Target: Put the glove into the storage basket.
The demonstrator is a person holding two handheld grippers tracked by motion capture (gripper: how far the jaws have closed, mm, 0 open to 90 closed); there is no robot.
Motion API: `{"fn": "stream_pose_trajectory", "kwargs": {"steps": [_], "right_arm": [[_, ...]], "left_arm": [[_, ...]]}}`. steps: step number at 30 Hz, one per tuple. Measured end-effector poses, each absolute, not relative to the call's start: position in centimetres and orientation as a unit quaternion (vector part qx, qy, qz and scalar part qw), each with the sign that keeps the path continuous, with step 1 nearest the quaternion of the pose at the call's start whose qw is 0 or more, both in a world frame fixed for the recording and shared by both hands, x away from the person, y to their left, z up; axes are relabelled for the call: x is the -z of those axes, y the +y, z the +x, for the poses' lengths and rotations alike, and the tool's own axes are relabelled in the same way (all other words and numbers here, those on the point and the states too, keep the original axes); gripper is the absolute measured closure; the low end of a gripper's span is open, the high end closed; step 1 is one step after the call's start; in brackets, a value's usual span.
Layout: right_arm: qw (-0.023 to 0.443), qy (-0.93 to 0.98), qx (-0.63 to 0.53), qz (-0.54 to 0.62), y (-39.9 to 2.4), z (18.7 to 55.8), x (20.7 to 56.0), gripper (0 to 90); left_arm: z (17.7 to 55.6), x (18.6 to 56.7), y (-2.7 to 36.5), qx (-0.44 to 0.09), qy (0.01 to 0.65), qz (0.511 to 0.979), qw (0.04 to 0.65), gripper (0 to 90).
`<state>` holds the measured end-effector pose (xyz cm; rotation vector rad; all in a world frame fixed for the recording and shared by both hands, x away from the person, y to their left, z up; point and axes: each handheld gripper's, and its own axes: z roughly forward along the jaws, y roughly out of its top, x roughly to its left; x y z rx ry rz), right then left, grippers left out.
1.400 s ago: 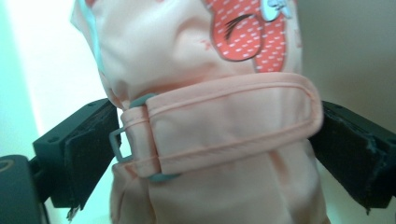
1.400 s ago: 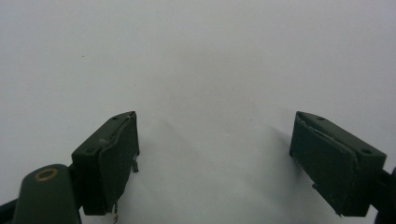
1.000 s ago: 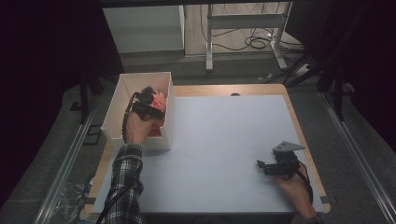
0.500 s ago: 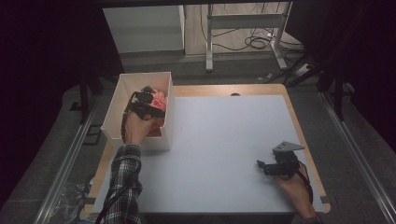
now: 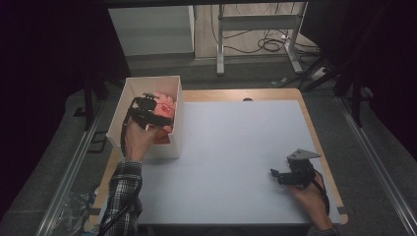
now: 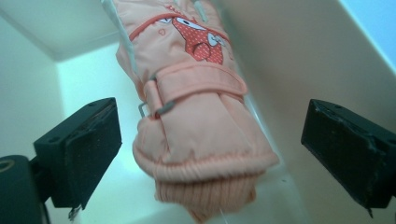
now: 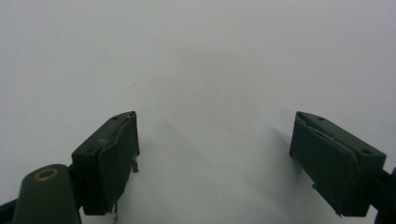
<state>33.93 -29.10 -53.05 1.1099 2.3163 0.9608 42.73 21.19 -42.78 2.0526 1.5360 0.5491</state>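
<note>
Both jaws of my left gripper (image 6: 210, 154) have just been opening and now stand wide, the pink glove (image 6: 196, 121) lying loose between them, touching neither pad, inside the white box (image 5: 173, 103). I read that as the glove delivered. My right gripper (image 7: 215, 158) rests spread and empty on the white table (image 5: 236, 147), well apart from the box.

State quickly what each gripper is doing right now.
Left gripper: open, jaws just opened, pink glove lies between them unpressed in the white box.
Right gripper: open, holding nothing.
</note>
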Motion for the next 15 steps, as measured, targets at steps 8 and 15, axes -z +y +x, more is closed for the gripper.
{"fn": "stream_pose_trajectory", "kwargs": {"steps": [8,15], "right_arm": [[0.198,0.828,-0.342,0.397,-29.1,33.9,53.0,16.0],[0.197,0.828,-0.342,0.398,-29.1,33.9,53.1,15.9]], "left_arm": [[40.3,42.6,21.6,-0.214,0.556,0.754,0.279,3.6],[38.6,43.0,21.8,-0.214,0.548,0.755,0.291,3.2]]}}
